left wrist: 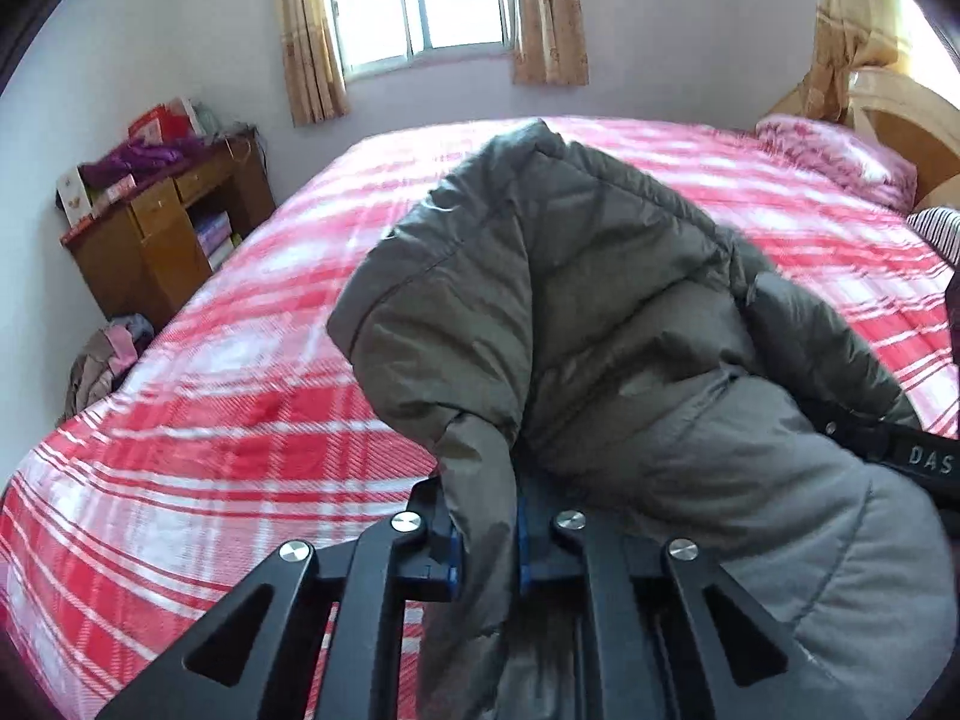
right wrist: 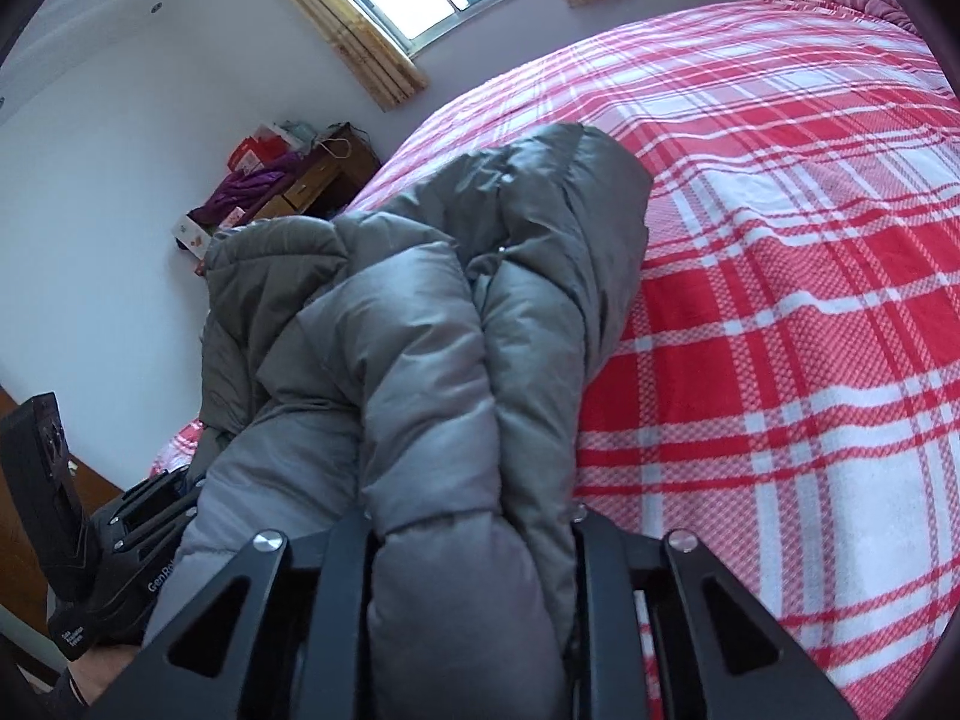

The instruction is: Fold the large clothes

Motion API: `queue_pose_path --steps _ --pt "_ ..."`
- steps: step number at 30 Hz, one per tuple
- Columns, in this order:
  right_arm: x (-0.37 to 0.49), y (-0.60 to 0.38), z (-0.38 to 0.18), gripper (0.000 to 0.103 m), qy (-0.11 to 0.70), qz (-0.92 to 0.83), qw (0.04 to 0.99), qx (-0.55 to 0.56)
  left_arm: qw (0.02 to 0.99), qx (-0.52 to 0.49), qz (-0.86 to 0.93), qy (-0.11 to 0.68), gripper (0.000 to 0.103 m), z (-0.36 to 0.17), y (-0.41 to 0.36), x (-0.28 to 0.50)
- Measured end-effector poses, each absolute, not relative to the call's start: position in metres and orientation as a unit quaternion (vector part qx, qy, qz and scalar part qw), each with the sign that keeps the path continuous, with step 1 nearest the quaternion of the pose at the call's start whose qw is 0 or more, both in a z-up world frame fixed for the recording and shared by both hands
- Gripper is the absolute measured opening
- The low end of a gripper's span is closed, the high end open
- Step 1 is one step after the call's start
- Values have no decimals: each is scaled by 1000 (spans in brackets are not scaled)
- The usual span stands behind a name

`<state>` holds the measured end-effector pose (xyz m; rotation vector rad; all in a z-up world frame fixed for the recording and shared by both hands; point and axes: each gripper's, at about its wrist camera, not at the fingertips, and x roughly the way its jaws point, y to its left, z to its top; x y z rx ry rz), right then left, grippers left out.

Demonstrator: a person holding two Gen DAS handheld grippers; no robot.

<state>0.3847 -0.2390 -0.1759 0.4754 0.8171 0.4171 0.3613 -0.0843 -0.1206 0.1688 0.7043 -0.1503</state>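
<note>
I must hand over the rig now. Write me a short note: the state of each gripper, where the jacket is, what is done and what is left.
Left gripper: shut on a thin fold of the grey puffer jacket.
Right gripper: shut on a thick bunched part of the same jacket.
Jacket: bunched and partly lifted over the red plaid bed.
Done: both grips taken.
Left: spread the jacket flat on the bed, then fold it; no neat fold shows yet.
</note>
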Motion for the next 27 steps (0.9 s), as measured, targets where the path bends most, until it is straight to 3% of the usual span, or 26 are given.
queue_pose_path --steps 12,27 --pt "331 -213 -101 20 305 281 874 252 964 82 -51 247 9 -25 -31 274" --pt "311 -111 -35 20 267 376 863 203 972 42 9 233 9 5 73 226"
